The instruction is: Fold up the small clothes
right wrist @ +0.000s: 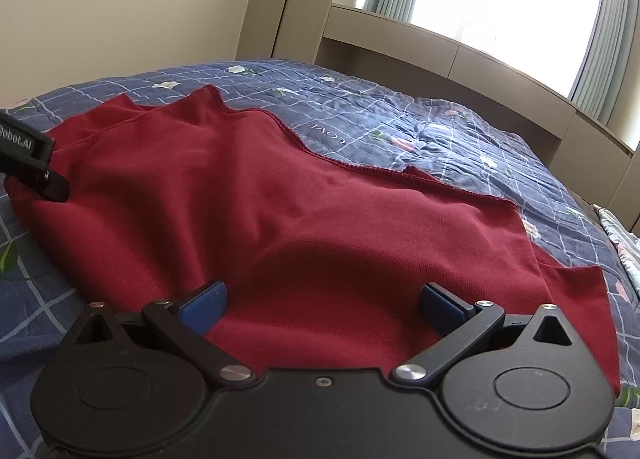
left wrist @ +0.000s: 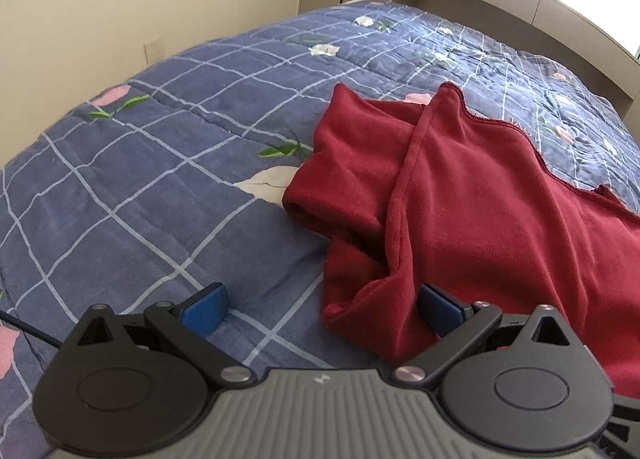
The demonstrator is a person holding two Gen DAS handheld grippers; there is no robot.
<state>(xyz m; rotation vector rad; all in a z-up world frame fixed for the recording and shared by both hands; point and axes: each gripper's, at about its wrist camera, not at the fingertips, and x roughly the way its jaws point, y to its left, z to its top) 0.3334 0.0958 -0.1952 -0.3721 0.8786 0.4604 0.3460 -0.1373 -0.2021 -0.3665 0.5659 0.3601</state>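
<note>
Presently both claws, left gripper (left wrist: pixel 322 309) and right gripper (right wrist: pixel 323 305), stand open over the rumpled red garment (right wrist: pixel 280 219) on the quilted bedspread (left wrist: pixel 160 179); gripping one layer risks a crooked fold.

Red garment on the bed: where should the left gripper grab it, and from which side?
Probably the near hem corner of the red garment, lying between the open left gripper's fingers at its near-left edge. Come in low from the front, along the blue quilt. The edge there is rolled and stands up in a ridge, so one finger could slide under it. The right gripper is open too.
</note>
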